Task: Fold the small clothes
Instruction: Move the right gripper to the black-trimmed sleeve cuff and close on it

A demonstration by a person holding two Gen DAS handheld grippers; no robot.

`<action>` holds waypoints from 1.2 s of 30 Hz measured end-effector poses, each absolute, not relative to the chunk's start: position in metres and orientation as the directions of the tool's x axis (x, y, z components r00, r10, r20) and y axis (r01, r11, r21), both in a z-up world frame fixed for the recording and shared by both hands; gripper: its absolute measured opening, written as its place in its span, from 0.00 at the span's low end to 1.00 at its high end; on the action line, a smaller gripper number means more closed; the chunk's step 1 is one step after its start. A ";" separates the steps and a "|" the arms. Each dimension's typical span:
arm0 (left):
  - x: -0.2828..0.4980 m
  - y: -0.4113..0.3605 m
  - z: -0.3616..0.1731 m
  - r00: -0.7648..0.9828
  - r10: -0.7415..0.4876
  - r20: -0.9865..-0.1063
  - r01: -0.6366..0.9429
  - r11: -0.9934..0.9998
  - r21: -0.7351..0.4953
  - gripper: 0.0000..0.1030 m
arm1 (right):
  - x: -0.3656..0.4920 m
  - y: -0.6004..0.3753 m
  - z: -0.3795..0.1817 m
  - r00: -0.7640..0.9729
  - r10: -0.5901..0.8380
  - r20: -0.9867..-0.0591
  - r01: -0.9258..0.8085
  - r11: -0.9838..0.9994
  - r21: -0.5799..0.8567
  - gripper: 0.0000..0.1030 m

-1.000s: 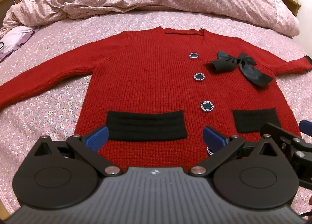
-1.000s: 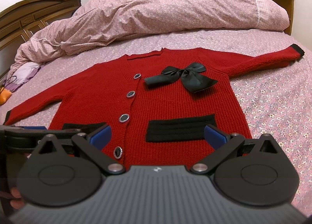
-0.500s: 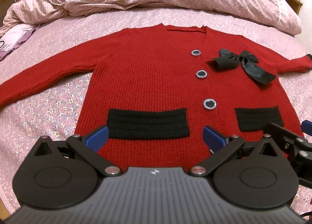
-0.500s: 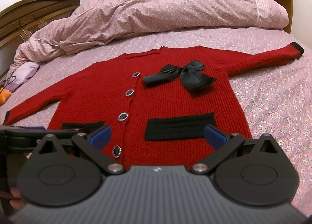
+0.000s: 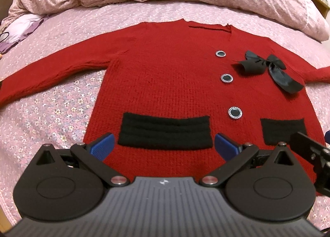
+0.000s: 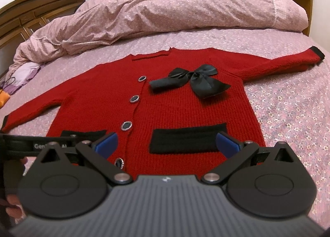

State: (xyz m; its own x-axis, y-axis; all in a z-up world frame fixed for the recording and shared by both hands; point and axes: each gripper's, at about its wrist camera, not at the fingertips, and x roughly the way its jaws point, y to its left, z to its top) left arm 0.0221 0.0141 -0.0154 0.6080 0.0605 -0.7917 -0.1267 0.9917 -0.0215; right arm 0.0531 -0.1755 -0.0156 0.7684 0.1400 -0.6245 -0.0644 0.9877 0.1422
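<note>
A red cardigan (image 5: 165,76) lies flat on the bed (image 5: 51,113), sleeves spread, with two black pockets, a black bow (image 6: 191,81) and round buttons. Left gripper (image 5: 164,144) and right gripper (image 6: 167,142) hover spread wide above its hem, grasping nothing.

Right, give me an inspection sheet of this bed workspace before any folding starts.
Surface: floral pink bedsheet, fairly smooth.
Job's things: red cardigan lies flat, front up, buttoned, both sleeves spread out; black bow on its chest; two black pockets.
Clutter: bunched duvet behind the collar; lilac cloth at the far left edge.
Grippers: left gripper open, over the hem, holding nothing; right gripper open, over the hem, holding nothing.
Cables: a thin dark cord loops on the lilac cloth.
Surroundings: wooden headboard on the left, wooden bed frame behind the duvet, white wall.
</note>
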 end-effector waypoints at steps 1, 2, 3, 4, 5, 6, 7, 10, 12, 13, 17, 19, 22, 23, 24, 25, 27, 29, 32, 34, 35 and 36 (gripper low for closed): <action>0.023 0.015 -0.015 0.606 0.061 -0.793 -0.129 0.991 -0.022 1.00 | 0.054 -0.175 -0.016 0.767 0.141 -0.626 -0.066 0.988 0.142 1.00; 0.024 0.016 -0.015 0.604 0.062 -0.795 -0.131 0.991 -0.022 1.00 | 0.055 -0.175 -0.016 0.766 0.141 -0.627 -0.066 0.988 0.141 1.00; 0.025 0.017 -0.015 0.601 0.065 -0.797 -0.134 0.991 -0.021 1.00 | 0.056 -0.176 -0.015 0.765 0.141 -0.628 -0.066 0.988 0.141 1.00; 0.026 0.019 -0.015 0.599 0.069 -0.798 -0.139 0.990 -0.019 1.00 | 0.057 -0.176 -0.015 0.764 0.140 -0.630 -0.066 0.988 0.140 1.00; 0.027 0.021 -0.014 0.598 0.072 -0.798 -0.144 0.989 -0.018 1.00 | 0.058 -0.176 -0.014 0.764 0.139 -0.630 -0.067 0.988 0.137 1.00; 0.028 0.023 -0.014 0.598 0.077 -0.798 -0.151 0.988 -0.018 1.00 | 0.059 -0.176 -0.013 0.764 0.139 -0.630 -0.068 0.989 0.135 1.00; 0.028 0.026 -0.013 0.597 0.080 -0.798 -0.159 0.987 -0.020 1.00 | 0.060 -0.176 -0.013 0.764 0.138 -0.630 -0.070 0.989 0.131 1.00; 0.031 0.032 -0.013 0.592 0.095 -0.800 -0.179 0.984 -0.015 1.00 | 0.063 -0.175 -0.012 0.764 0.135 -0.631 -0.075 0.990 0.122 1.00; 0.033 0.038 -0.013 0.589 0.102 -0.801 -0.192 0.981 -0.017 1.00 | 0.065 -0.175 -0.012 0.763 0.137 -0.631 -0.079 0.990 0.120 1.00; 0.034 0.040 -0.013 0.585 0.101 -0.805 -0.197 0.980 -0.021 1.00 | 0.067 -0.176 -0.011 0.763 0.139 -0.631 -0.079 0.989 0.121 1.00; 0.038 0.045 -0.012 0.558 0.070 -0.827 -0.182 0.983 -0.039 1.00 | 0.082 -0.187 -0.005 0.774 0.109 -0.624 -0.074 0.994 0.083 1.00; 0.041 0.045 -0.010 0.550 0.053 -0.833 -0.169 0.984 -0.050 1.00 | 0.090 -0.195 0.001 0.788 0.084 -0.610 -0.070 0.996 0.046 1.00; 0.050 0.042 -0.010 0.526 0.023 -0.850 -0.153 0.986 -0.068 1.00 | 0.108 -0.215 0.007 0.800 0.029 -0.600 -0.029 1.000 0.010 1.00; 0.054 0.040 -0.011 0.515 0.010 -0.857 -0.150 0.986 -0.078 1.00 | 0.115 -0.224 0.009 0.800 0.013 -0.599 -0.011 1.000 0.007 1.00; 0.059 0.039 -0.011 0.502 -0.004 -0.865 -0.147 0.985 -0.090 1.00 | 0.122 -0.233 0.010 0.800 -0.001 -0.600 0.007 1.000 0.008 1.00; 0.063 0.037 -0.012 0.489 -0.014 -0.872 -0.144 0.985 -0.096 1.00 | 0.130 -0.243 0.011 0.797 -0.013 -0.603 0.027 1.000 0.014 1.00; 0.070 0.032 -0.014 0.461 -0.028 -0.887 -0.135 0.986 -0.101 1.00 | 0.140 -0.260 0.010 0.794 -0.023 -0.608 0.053 0.998 0.031 1.00; 0.078 0.026 -0.017 0.417 -0.044 -0.908 -0.119 0.988 -0.102 1.00 | 0.152 -0.278 0.010 0.789 -0.040 -0.613 0.082 0.996 0.041 1.00; 0.087 0.017 -0.024 0.353 -0.082 -0.932 -0.099 0.987 -0.124 1.00 | 0.171 -0.303 0.008 0.781 -0.065 -0.621 0.119 0.992 0.045 1.00; 0.091 0.013 -0.028 0.327 -0.101 -0.940 -0.096 0.986 -0.139 1.00 | 0.186 -0.320 0.006 0.770 -0.089 -0.632 0.161 0.985 0.057 1.00; 0.092 0.011 -0.029 0.322 -0.098 -0.942 -0.096 0.986 -0.135 1.00 | 0.193 -0.327 0.006 0.765 -0.097 -0.636 0.179 0.982 0.066 1.00; 0.095 0.008 -0.031 0.320 -0.087 -0.943 -0.096 0.988 -0.124 1.00 | 0.201 -0.335 0.005 0.761 -0.105 -0.640 0.199 0.977 0.076 1.00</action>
State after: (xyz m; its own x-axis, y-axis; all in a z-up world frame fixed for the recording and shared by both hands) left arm 0.0947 0.0082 -0.0307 0.3204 -0.0873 -0.9433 -0.0956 0.9877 -0.1239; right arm 0.2008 -0.3352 0.0052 0.7611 -0.1050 -0.6401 0.1987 0.9771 0.0759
